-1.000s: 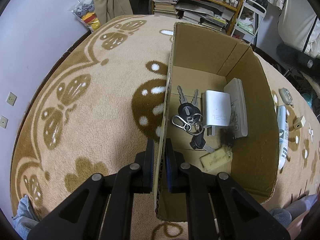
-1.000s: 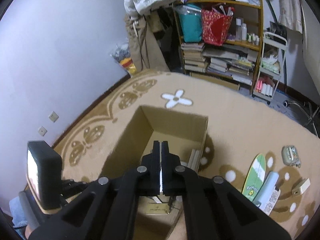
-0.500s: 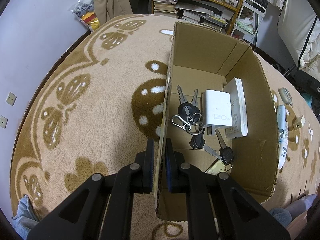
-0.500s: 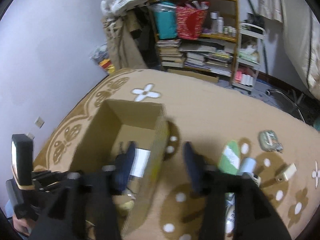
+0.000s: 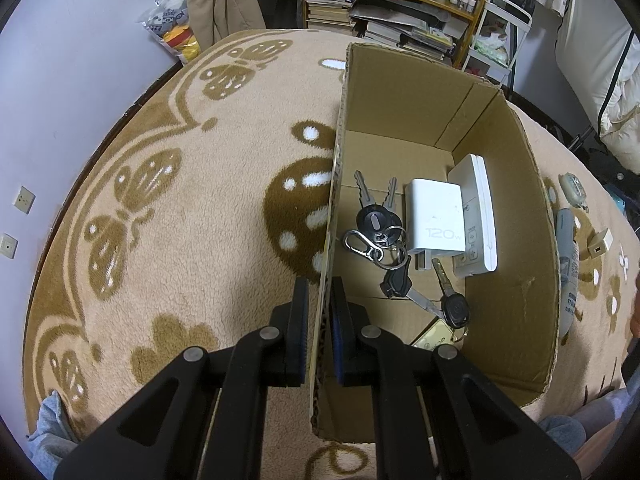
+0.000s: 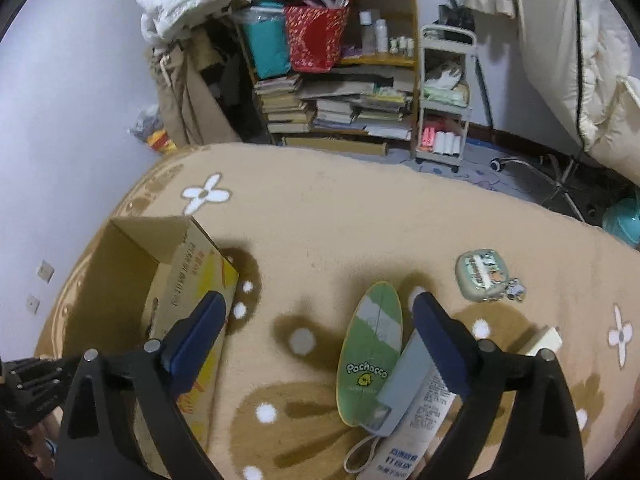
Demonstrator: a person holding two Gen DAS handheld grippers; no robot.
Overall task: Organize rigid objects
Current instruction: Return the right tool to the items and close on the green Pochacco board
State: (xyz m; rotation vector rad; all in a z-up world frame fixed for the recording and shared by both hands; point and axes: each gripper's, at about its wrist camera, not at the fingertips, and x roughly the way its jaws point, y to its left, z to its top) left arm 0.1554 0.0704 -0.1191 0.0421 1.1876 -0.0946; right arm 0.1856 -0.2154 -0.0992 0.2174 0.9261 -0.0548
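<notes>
My left gripper (image 5: 320, 304) is shut on the left wall of the open cardboard box (image 5: 400, 92). Inside the box lie a bunch of keys (image 5: 376, 224), a white charger (image 5: 436, 216), a white flat remote (image 5: 478, 208) and a black key (image 5: 454, 308) with a gold tag (image 5: 434, 338). My right gripper (image 6: 316, 320) hangs over the rug to the right of the box (image 6: 132, 280); its jaws are opening wide and grip nothing. Below them on the rug lie a green oval board (image 6: 372, 344) and a grey tube (image 6: 408, 384).
A mint case with a charm (image 6: 480, 276) and a small beige block (image 6: 542, 340) lie on the rug further right. A bookshelf (image 6: 340, 92) and a white trolley (image 6: 444, 96) stand at the back. Purple walls bound the left side.
The right gripper went from shut to wide open and swung right, from above the box to over the rug items. The black key with its tag settled in the box. The left gripper stayed put.
</notes>
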